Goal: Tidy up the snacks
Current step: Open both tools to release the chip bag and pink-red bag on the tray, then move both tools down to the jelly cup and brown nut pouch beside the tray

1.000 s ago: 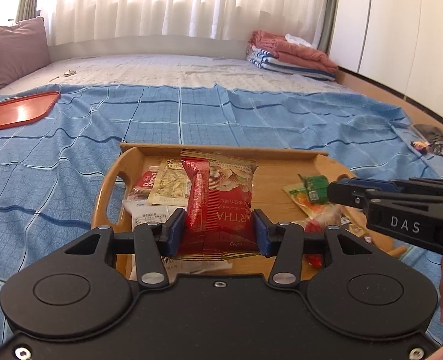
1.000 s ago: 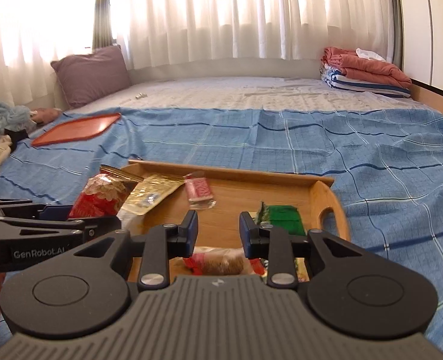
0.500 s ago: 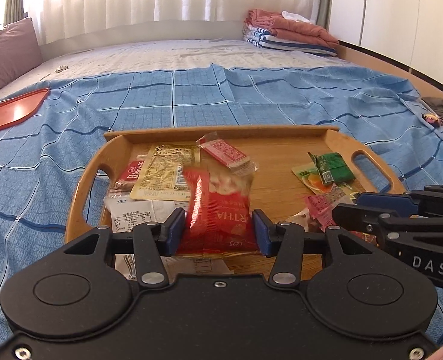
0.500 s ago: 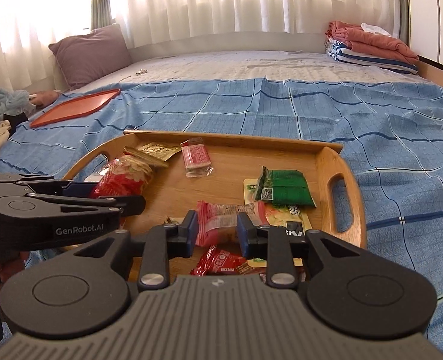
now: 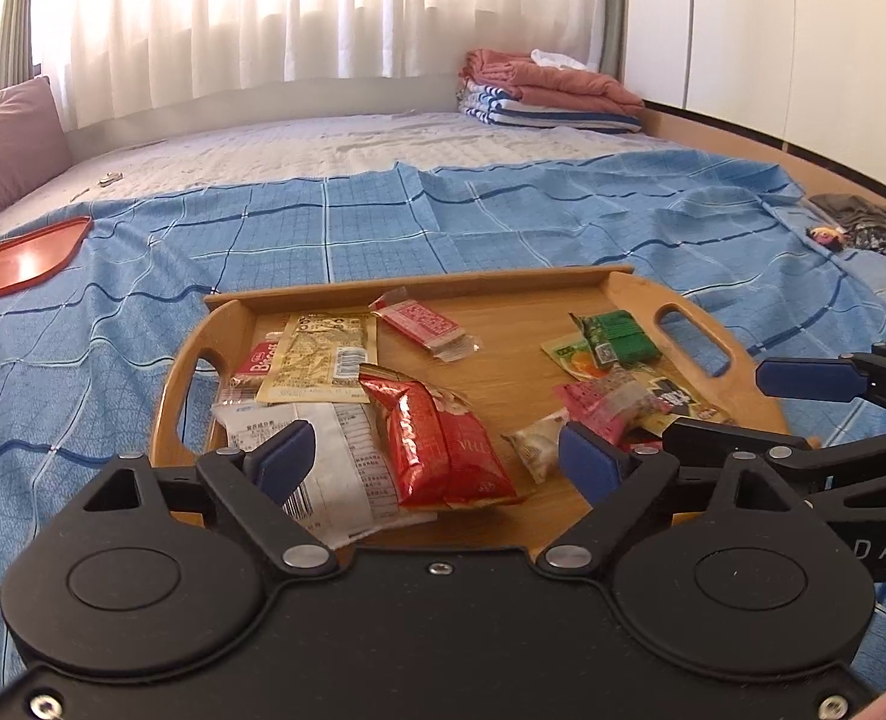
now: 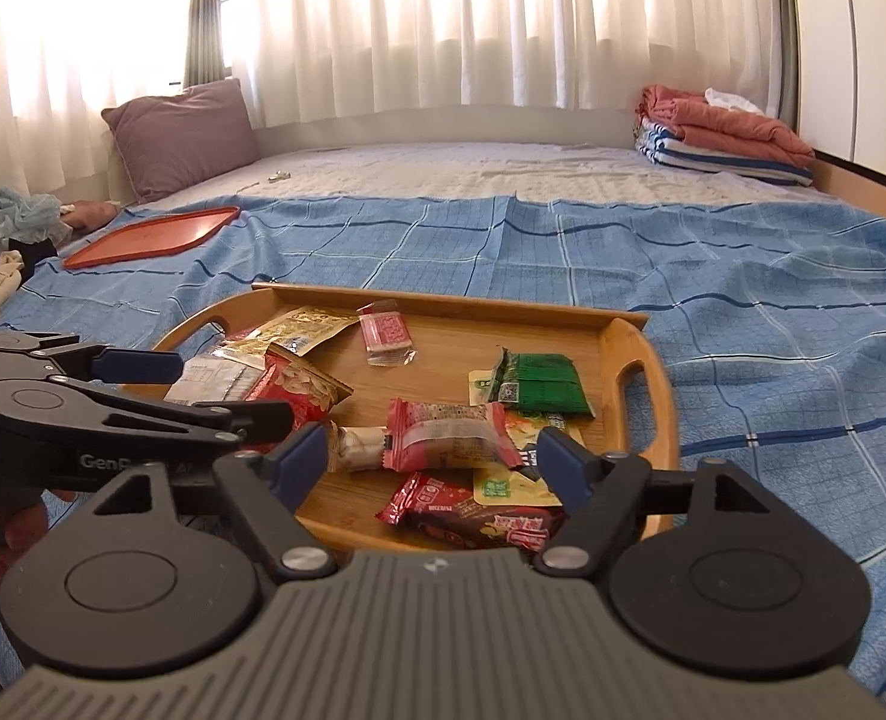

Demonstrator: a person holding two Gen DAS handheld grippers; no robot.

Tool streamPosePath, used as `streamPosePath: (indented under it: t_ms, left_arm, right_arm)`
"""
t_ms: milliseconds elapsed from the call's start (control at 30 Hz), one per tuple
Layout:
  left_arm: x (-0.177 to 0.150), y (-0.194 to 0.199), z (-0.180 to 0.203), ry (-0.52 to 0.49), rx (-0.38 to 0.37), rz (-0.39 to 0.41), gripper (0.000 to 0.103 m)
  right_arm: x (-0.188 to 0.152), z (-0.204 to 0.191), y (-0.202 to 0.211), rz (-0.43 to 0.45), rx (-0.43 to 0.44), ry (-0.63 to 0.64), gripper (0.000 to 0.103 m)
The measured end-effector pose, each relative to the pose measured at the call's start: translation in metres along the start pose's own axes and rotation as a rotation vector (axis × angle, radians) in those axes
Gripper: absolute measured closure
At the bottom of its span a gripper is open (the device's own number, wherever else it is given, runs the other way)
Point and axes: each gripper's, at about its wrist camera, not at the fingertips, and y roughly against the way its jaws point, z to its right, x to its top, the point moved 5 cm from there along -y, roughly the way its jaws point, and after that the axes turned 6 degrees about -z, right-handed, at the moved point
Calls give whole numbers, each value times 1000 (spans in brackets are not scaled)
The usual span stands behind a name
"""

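Observation:
A wooden tray (image 5: 502,288) (image 6: 640,354) with handles lies on the blue bedspread and holds several snack packets. A red packet (image 5: 437,438) (image 6: 299,387) lies on it between my left gripper's (image 5: 437,459) open fingers, not held. A pink packet (image 6: 448,435) (image 5: 592,405) lies on the tray between my right gripper's (image 6: 434,459) open fingers. A green packet (image 6: 538,384) (image 5: 619,336), a small pink packet (image 6: 386,333) (image 5: 422,321) and a yellow packet (image 5: 323,354) also lie on the tray. Both grippers hover at the tray's near edge.
An orange tray (image 6: 155,234) (image 5: 17,258) lies on the bedspread at the far left. A purple pillow (image 6: 185,132) and folded blankets (image 6: 724,132) sit at the back. Dark clothes (image 5: 862,228) lie at the right edge.
Both grippers have opened. The left let go of the red packet and the right let go of the pink packet; both now lie on the tray. Both grippers rose slightly.

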Motion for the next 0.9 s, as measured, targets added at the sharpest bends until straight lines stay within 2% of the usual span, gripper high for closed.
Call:
streamPosePath:
  t_ms: [333,733,900]
  left_arm:
    - [-22,34,1,20,-54,11,11]
    - [-57,39,12,17,-99,-59,11]
    - [-67,30,19,27,-149,-117,26]
  right_arm:
    - [-19,5,23,17,-46,32,11]
    - [-54,13,26,-32,-94,42,6]
    - [-67,14,23,-61,-104,60,2]
